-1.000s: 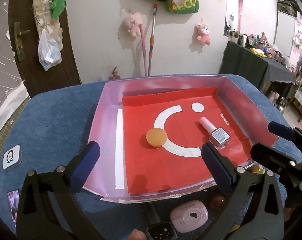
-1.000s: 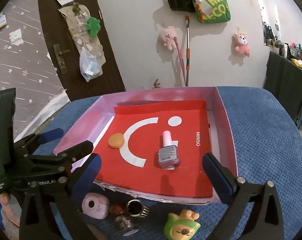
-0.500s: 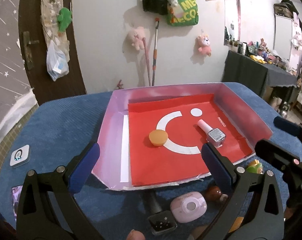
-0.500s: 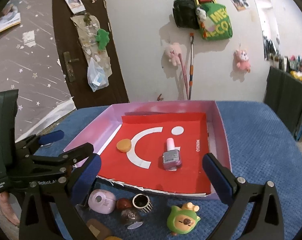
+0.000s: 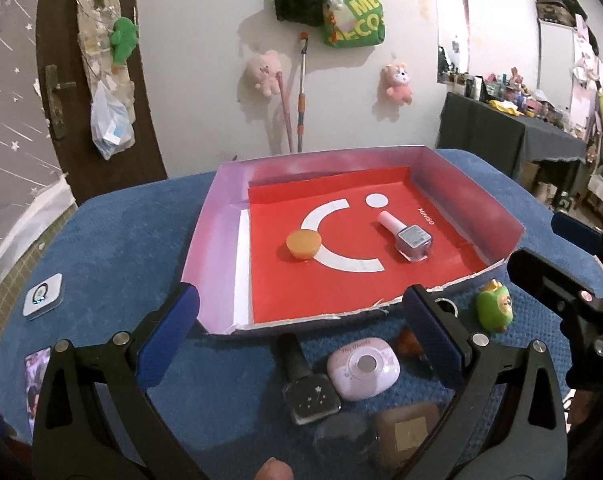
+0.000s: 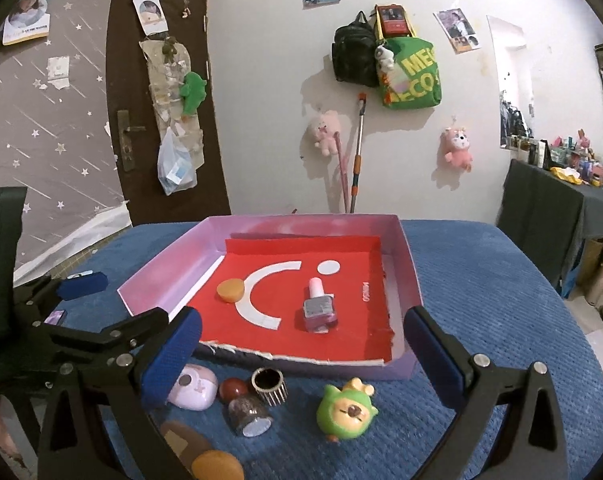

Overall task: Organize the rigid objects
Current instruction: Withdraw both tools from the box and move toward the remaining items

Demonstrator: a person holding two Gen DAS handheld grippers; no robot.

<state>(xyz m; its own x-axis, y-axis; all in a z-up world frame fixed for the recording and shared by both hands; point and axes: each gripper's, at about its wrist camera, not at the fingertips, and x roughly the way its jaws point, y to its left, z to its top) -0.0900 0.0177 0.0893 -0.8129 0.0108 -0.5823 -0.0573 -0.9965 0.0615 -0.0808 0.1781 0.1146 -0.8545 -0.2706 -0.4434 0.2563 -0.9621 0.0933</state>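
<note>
The nail polish bottle lies flat in the pink tray on the red liner, right of the orange disc, cap toward the far wall, long axis running front to back. Both views have pulled back since a second ago, exposing more trinkets before the tray. The left gripper and right gripper gape wide, holding nothing.

A lived-in bedroom at home: plush toys and bags are hanging on the far wall, cosmetics crowding a dresser at right.
</note>
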